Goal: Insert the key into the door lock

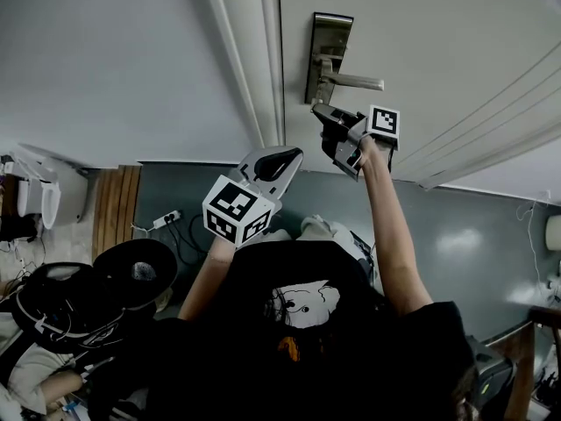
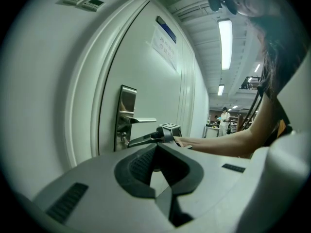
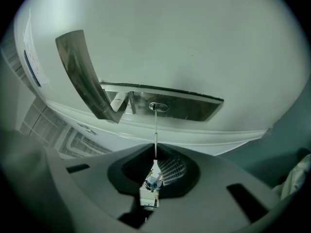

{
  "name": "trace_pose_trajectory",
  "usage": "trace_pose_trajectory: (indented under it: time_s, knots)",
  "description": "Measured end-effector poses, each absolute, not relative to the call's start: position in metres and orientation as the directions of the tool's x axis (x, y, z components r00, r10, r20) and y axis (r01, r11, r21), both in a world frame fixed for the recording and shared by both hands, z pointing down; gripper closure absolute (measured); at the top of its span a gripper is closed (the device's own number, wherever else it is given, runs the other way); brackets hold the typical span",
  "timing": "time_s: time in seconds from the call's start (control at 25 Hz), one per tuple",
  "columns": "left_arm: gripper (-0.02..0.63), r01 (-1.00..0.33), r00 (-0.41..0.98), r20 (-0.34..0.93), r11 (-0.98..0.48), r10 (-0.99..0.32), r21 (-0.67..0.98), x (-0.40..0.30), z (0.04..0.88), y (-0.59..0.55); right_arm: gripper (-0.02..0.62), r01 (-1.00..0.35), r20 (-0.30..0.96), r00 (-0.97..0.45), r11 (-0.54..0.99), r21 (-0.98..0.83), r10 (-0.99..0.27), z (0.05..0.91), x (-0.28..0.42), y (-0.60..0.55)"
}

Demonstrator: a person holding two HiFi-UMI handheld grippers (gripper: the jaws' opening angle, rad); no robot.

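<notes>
Head view: white door (image 1: 421,24) with a metal lock plate (image 1: 326,42) and a lever handle (image 1: 355,82) sticking out to the right. The right gripper (image 1: 321,112) was raised just below the handle, its tip at the lower part of the plate. The left gripper (image 1: 285,158) hung lower, beside the door frame and well apart from the lock. Below lay a grey-green floor (image 1: 473,226) with a power strip (image 1: 166,220) on it.

Left gripper view: the jaws were together with nothing between them. Past them were the plate, the handle and the right gripper up against the lock, with the person's arm (image 2: 218,142) reaching in from the right. There was a paper notice (image 2: 164,50) high on the door and a ceiling light (image 2: 225,42) on.

Right gripper view: the jaws were clamped on the head of the key (image 3: 155,130), with a small tag at the grip. The thin shaft ran straight up from the jaws to the keyhole (image 3: 158,107) in the plate, and its tip met the hole. How deep it sat I could not tell. The handle curved off to the upper left.
</notes>
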State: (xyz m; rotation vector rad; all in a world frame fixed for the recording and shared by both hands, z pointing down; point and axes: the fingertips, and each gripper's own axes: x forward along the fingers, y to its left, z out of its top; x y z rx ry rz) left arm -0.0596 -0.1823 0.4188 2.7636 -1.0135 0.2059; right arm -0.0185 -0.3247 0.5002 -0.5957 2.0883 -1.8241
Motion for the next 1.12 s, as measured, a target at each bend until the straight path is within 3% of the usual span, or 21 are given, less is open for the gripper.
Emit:
trace_pose_trajectory:
  time_s: [0.92,1.12]
  knots:
    - [0.597,-0.664,0.745,0.195,-0.736,-0.638,0.131,-0.064,0.416,-0.188,0.575,-0.069,0.011,-0.872,0.101,-0.992,-0.49,0.491,-0.012,-0.326]
    - [0.597,-0.676,0.735,0.195,-0.725,-0.65,0.134,-0.071,0.416,-0.19,0.575,0.015,-0.05,-0.852,0.071,-0.997,-0.522,0.488,-0.007,-0.328]
